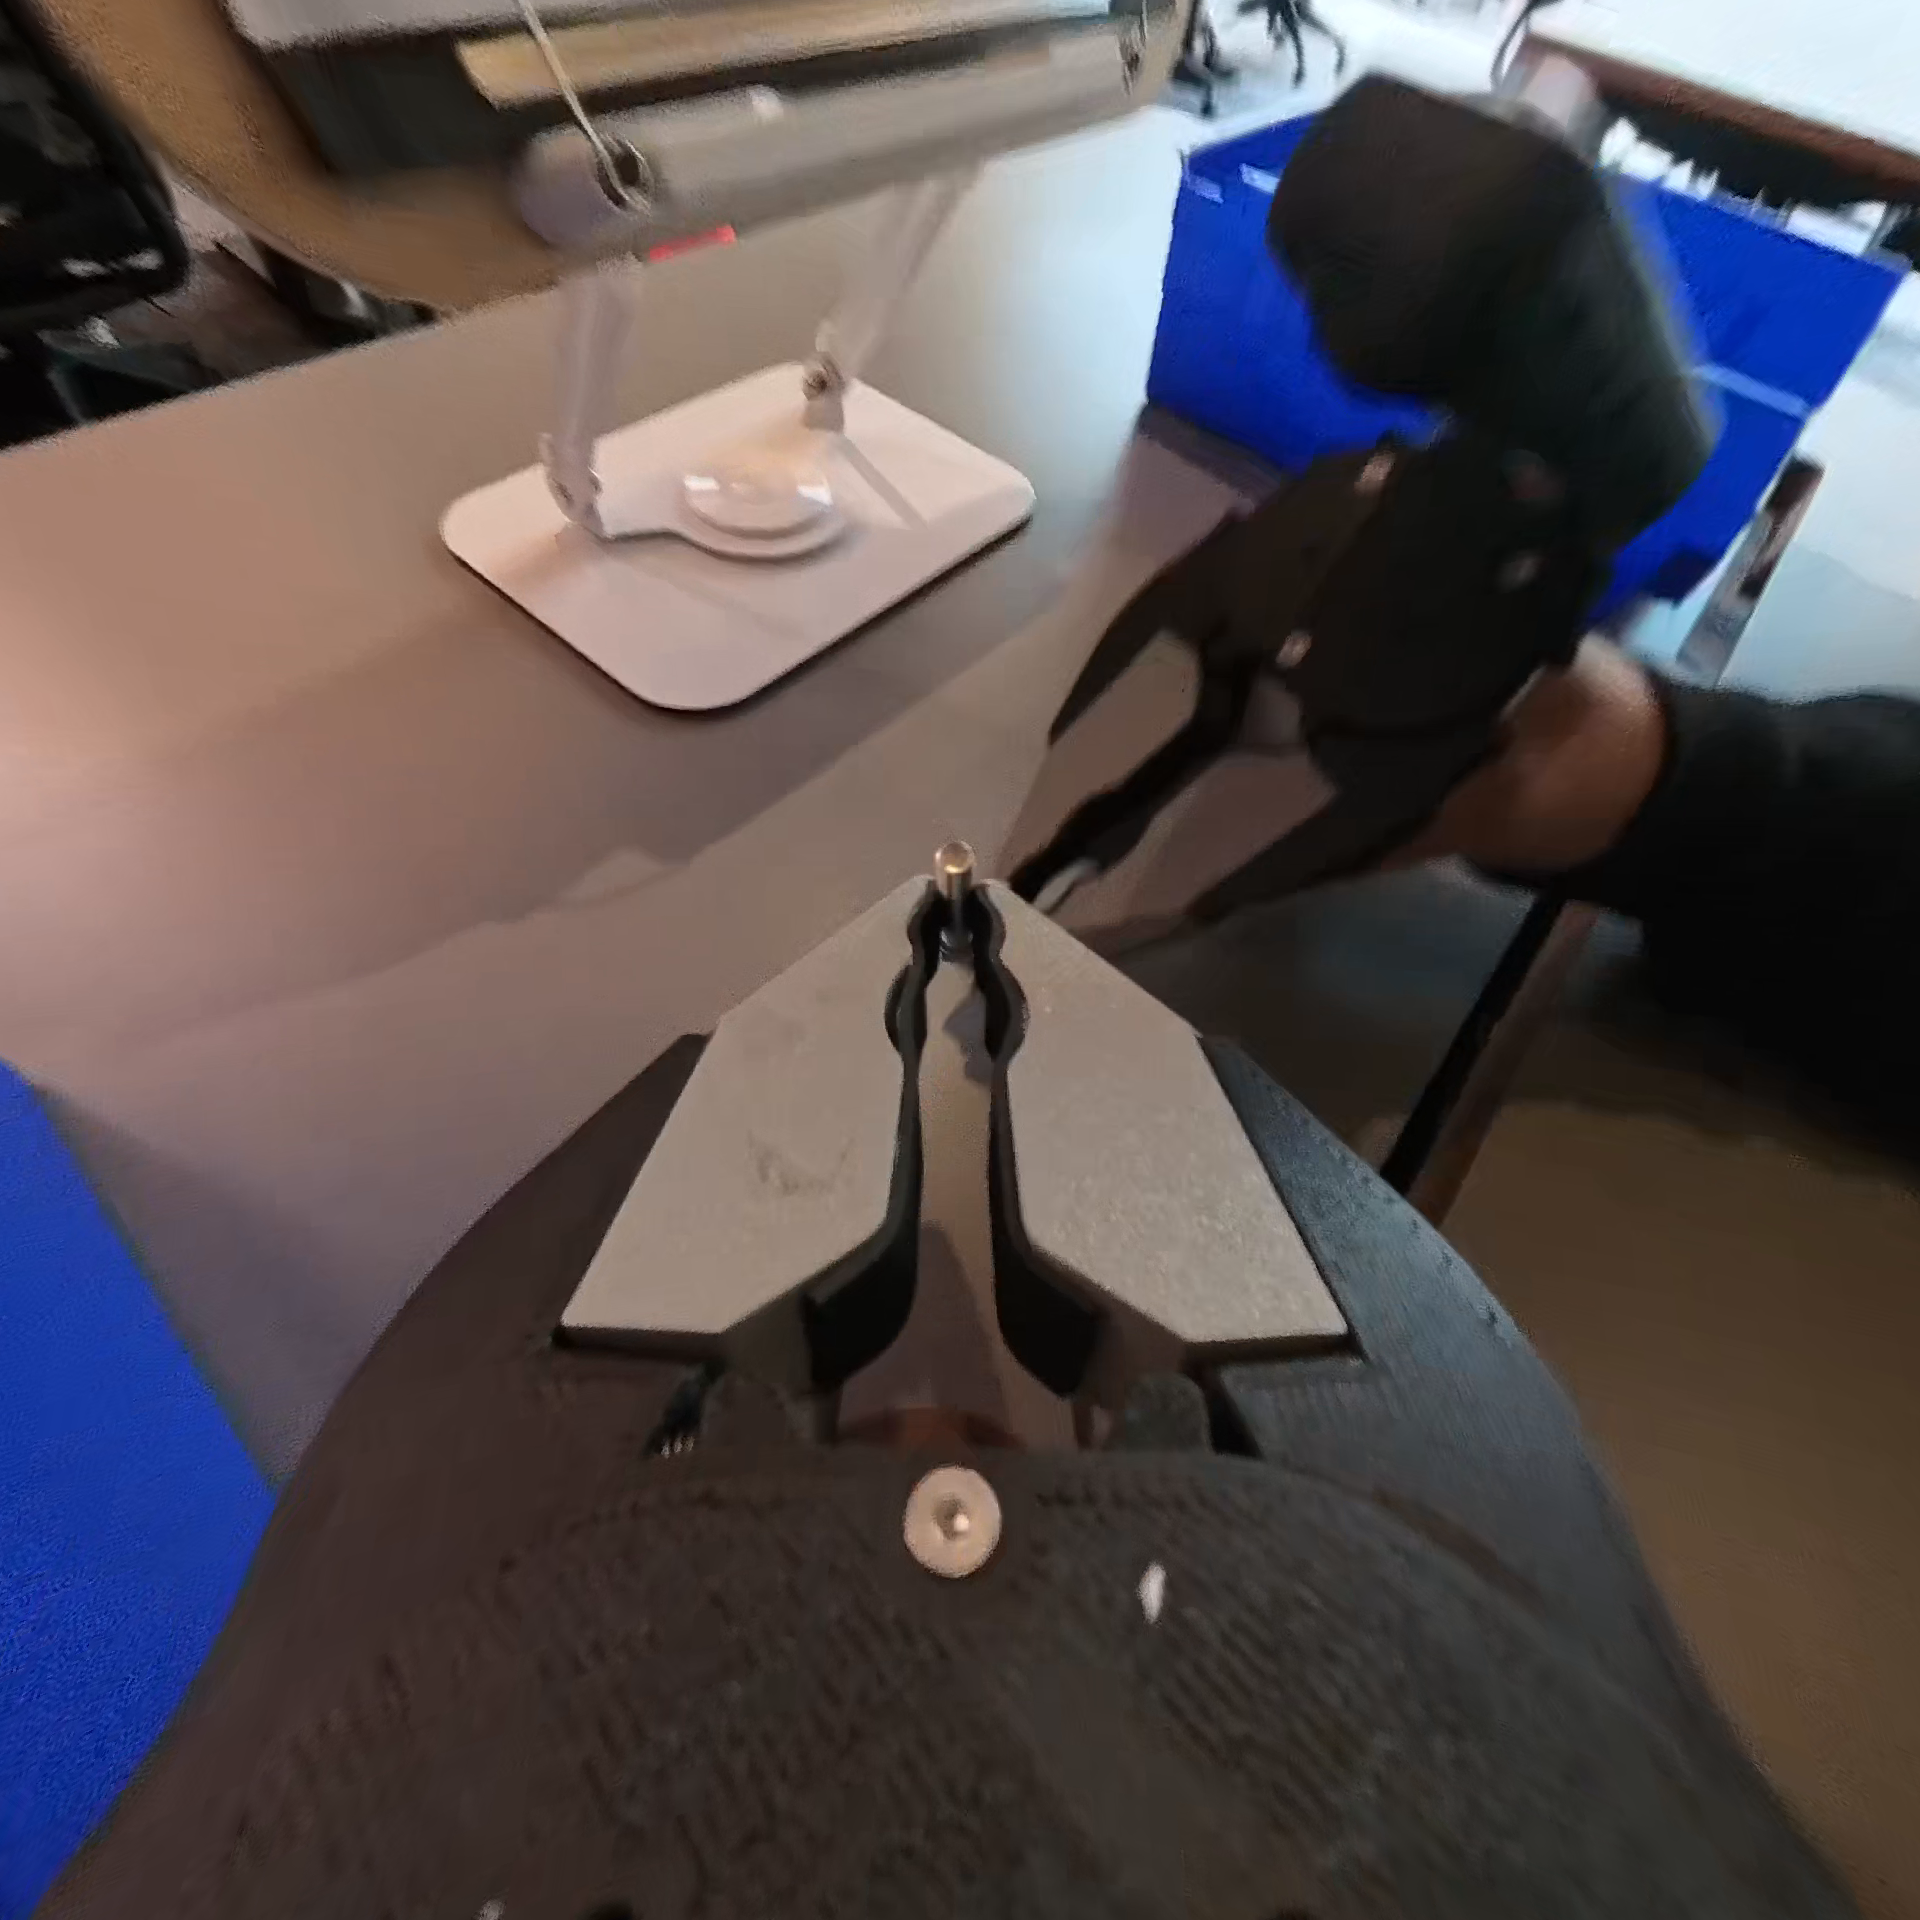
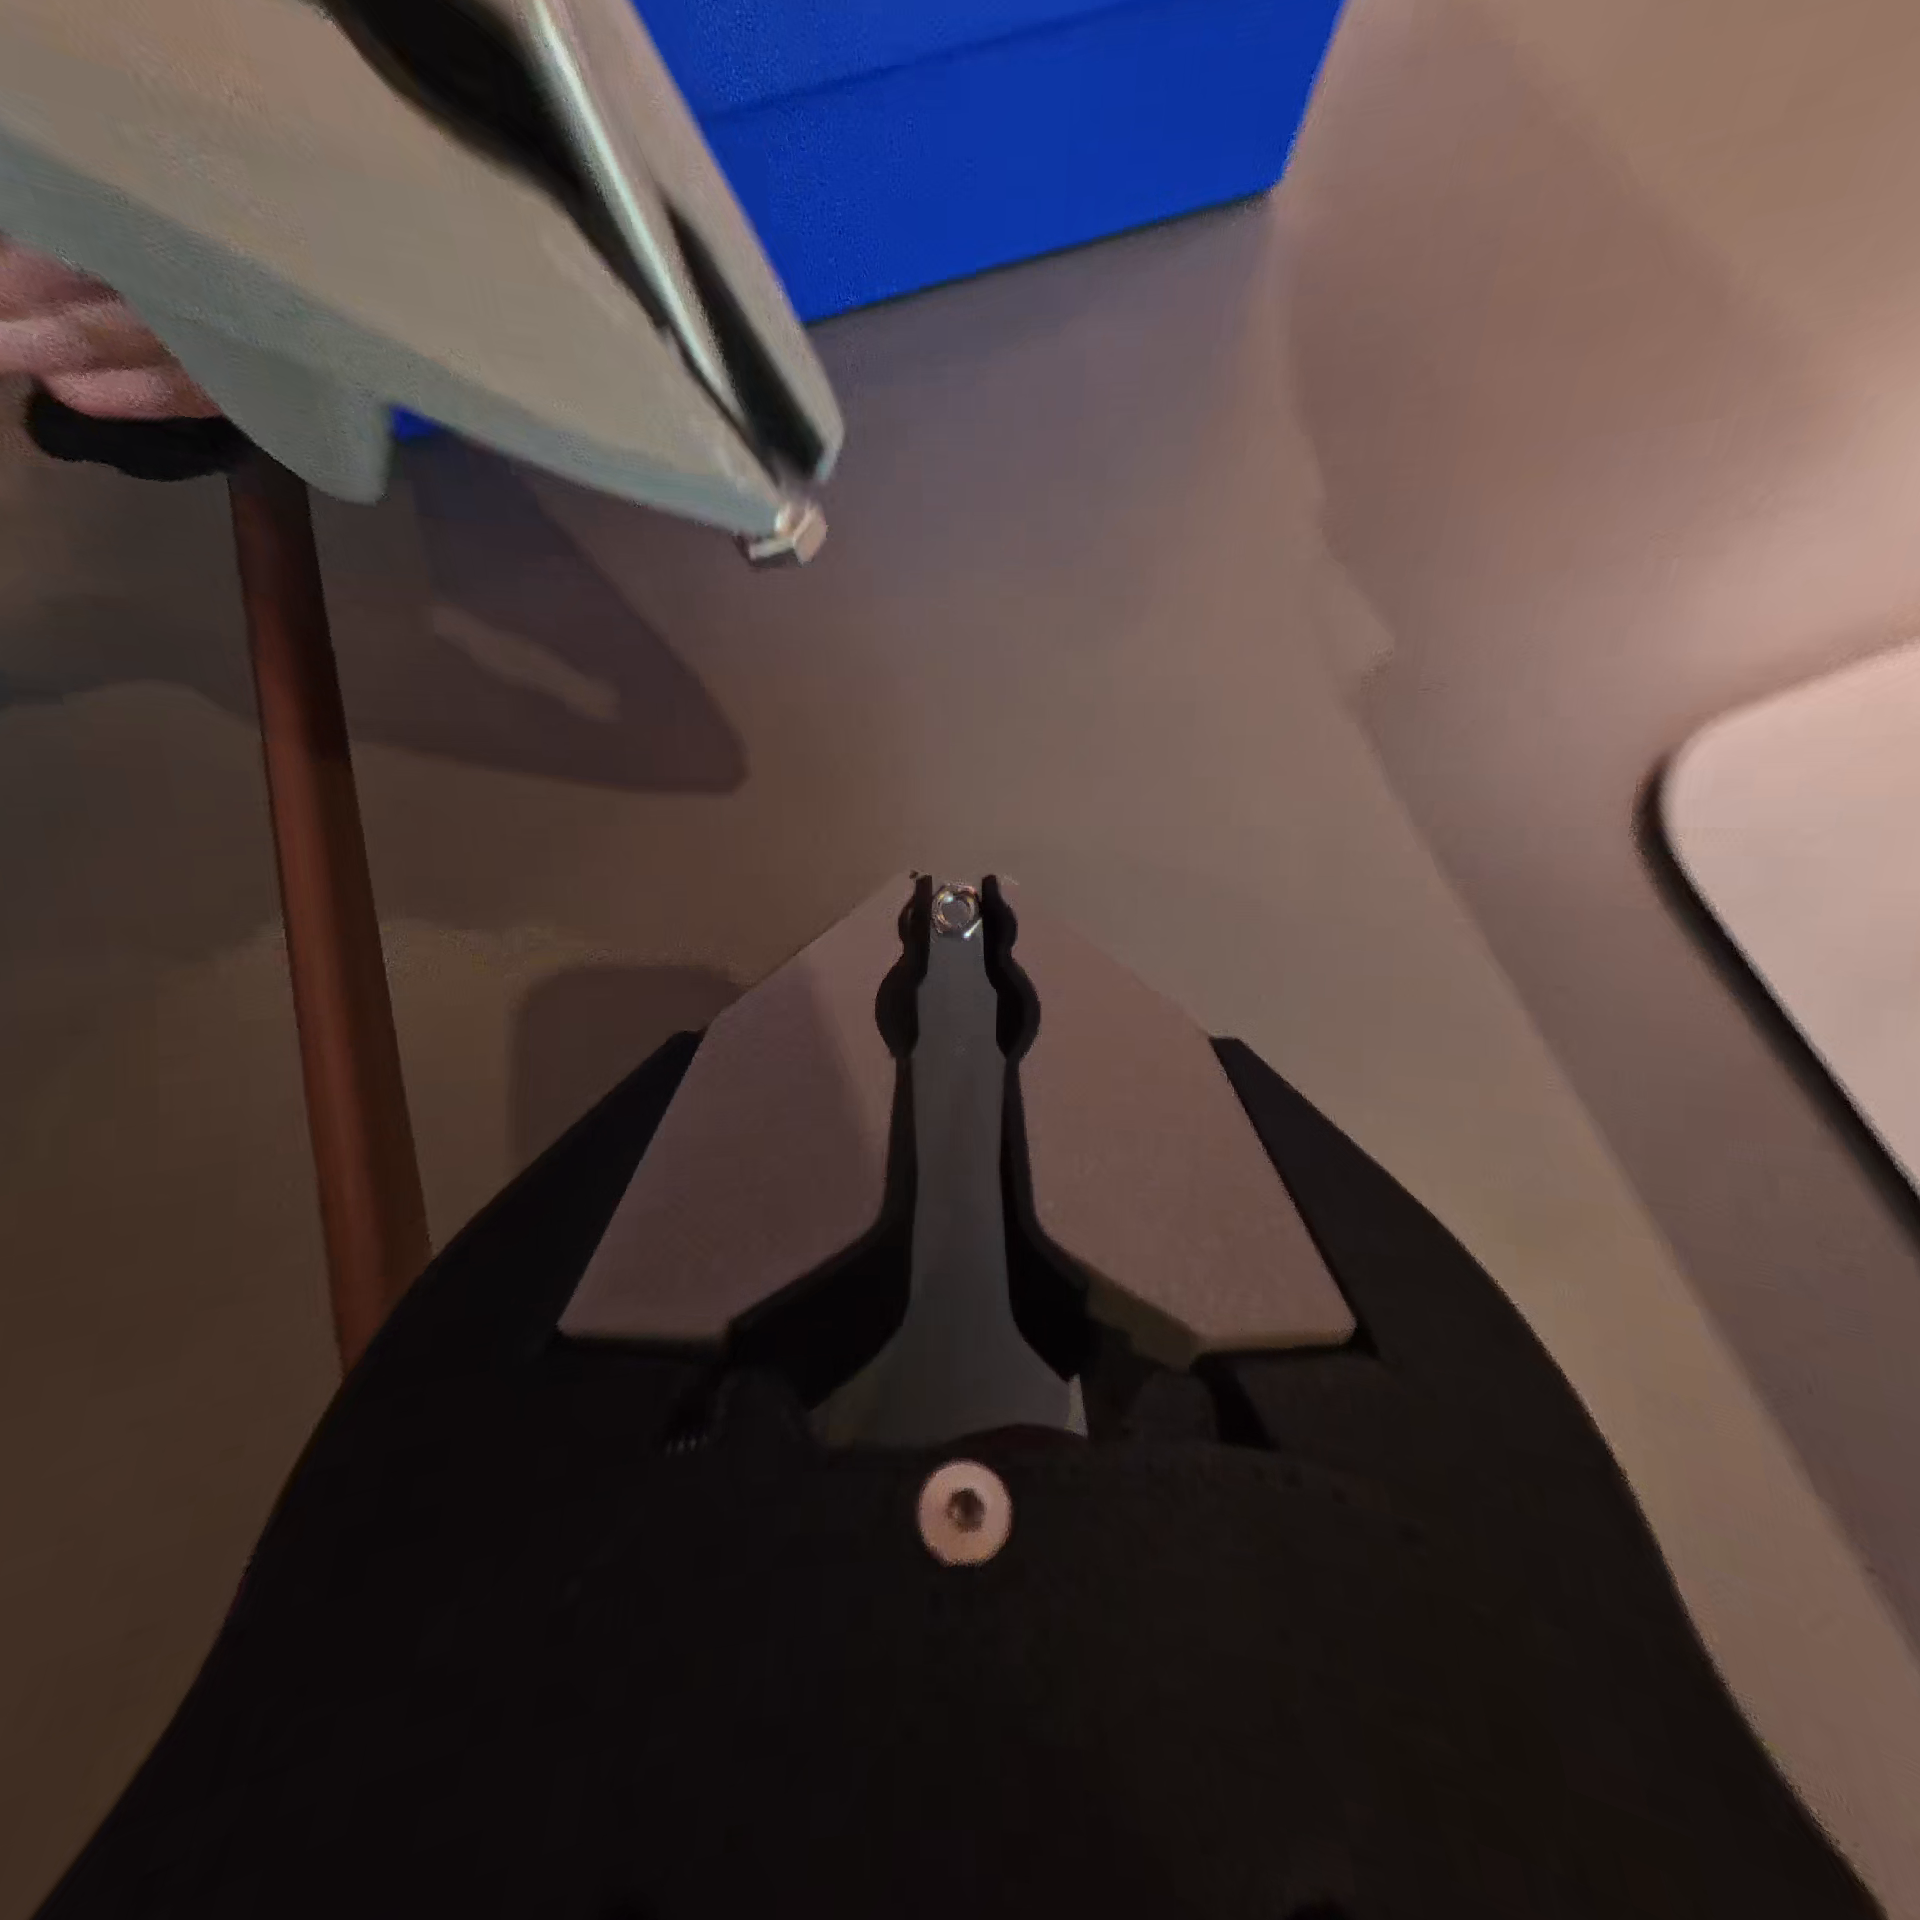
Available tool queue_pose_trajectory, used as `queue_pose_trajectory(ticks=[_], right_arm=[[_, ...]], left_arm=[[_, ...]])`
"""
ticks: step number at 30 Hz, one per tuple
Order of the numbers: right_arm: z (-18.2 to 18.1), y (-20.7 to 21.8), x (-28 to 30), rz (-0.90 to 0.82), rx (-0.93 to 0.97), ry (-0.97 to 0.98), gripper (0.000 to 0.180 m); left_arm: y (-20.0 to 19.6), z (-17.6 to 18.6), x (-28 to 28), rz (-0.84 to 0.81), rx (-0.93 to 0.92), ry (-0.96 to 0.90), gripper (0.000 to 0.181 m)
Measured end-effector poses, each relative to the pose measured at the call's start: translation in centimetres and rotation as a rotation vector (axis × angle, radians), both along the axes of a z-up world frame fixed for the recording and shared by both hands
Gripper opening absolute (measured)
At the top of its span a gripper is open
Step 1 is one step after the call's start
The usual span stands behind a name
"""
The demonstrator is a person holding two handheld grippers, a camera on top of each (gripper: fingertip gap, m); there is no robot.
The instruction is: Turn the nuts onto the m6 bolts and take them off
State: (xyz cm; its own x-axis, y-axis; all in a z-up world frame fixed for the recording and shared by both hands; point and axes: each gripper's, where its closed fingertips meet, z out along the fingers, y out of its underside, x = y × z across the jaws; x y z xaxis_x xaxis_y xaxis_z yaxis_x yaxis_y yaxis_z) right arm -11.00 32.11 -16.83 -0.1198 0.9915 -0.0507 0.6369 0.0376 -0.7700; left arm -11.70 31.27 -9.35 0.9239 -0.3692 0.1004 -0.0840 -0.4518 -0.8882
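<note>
Steel is what is pinched at both tips. On the left, a small silver steel bolt (image 1: pixel 953 878) is clamped between the pressed-together fingertips of the left gripper (image 1: pixel 954 914), its end poking just past them, above the grey-brown matte tabletop (image 1: pixel 312 831). In the right wrist view the same bolt shows a hexagonal head (image 2: pixel 787 542) at the tip of that grey gripper, up and to the left. Further right, a small silver hexagonal steel nut (image 2: pixel 952 910) is nipped between the fingertips of the right gripper (image 2: pixel 953 906), which are closed on it with its hole facing the camera. Nut and bolt are held well apart, both in the air.

Several faults are to be feared from here. If the nut's hole is not brought square to the bolt's axis, the thread may be crossed and the nut jammed. Since only the edges of the nut are gripped, it may be tipped or squeezed out on contact and dropped onto the tabletop. The bolt may likewise be twisted in its clamp if turning force is applied off-centre. To the far right, a white rounded flat stand base (image 2: pixel 1808 883) lies clear of the work.
</note>
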Motion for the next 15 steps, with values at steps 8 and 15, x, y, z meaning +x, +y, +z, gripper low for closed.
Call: queue_pose_trajectory(ticks=[8,15], right_arm=[[4.8,1.3,6.5,0.015,0.048,0.101,0.006],[5.9,-1.6,6.7,0.13,0.07,0.115,0.006]], left_arm=[[0.1,-5.5,5.7,-0.184,-0.122,0.247,0.002],[-0.5,-6.8,7.7,-0.262,-0.182,0.227,0.002]])
